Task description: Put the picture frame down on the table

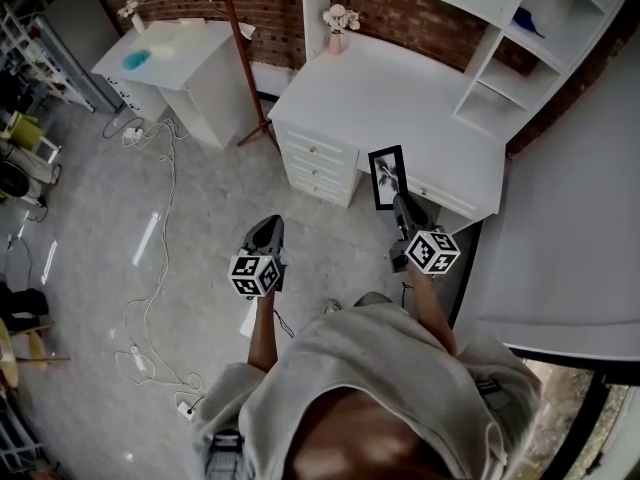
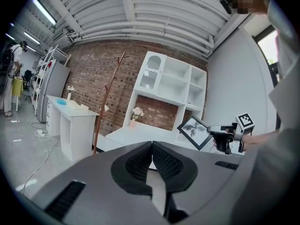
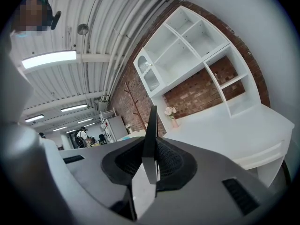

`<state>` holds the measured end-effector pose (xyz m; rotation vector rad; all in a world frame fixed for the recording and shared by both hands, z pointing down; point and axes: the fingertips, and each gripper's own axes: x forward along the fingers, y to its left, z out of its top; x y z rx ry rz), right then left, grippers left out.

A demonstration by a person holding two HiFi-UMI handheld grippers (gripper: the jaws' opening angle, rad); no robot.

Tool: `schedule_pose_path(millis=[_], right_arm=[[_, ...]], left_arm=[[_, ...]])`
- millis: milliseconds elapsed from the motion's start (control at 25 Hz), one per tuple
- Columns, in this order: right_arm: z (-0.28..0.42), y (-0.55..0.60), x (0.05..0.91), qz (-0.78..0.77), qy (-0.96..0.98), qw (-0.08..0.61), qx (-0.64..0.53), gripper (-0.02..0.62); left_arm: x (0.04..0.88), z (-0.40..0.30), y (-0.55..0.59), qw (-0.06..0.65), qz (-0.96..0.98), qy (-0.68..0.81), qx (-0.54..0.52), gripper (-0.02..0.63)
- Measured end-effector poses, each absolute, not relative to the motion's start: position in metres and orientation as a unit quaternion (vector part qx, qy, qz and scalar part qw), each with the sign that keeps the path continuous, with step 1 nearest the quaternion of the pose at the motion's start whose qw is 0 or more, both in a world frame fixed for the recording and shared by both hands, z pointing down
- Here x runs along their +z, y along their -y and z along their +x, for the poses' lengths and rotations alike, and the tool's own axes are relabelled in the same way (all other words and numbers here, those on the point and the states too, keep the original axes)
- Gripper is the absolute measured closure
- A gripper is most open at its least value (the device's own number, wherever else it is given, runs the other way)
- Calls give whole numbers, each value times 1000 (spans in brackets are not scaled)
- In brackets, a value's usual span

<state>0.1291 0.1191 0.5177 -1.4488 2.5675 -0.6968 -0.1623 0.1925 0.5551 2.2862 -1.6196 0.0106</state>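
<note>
Head view: right gripper, centre-right of frame, jaws clamped on the lower edge of the picture frame. Frame stands upright above the gripper and overlaps the front edge of the white table, right of the drawers. Left gripper view shows it held in the air, tilted, clear of the tabletop.

Right gripper view: frame seen edge-on between the jaws, pads pressed to both its faces.

Left gripper, lower centre-left, over grey floor, apart from the table. Left gripper view: jaws meet at the tips, nothing between them.

Pink vase with flowers at the table's back edge, top centre.
</note>
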Motion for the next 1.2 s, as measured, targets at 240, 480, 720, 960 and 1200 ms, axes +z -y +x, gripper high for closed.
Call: schedule_pose_path(millis=[240, 480, 720, 960, 1200], right_arm=[[127, -110, 530, -482, -841, 51, -240, 512], [125, -89, 541, -482, -839, 49, -250, 512], [118, -54, 547, -475, -841, 55, -253, 512], [119, -1, 550, -467, -843, 66, -258, 512], [126, 60, 550, -460, -844, 72, -266, 512]], left_arm=[[567, -166, -186, 180, 803, 568, 6, 589], [575, -172, -172, 188, 798, 573, 11, 589], [579, -180, -141, 188, 791, 582, 13, 589], [574, -176, -87, 181, 790, 586, 14, 589], [558, -170, -32, 164, 790, 590, 32, 589]])
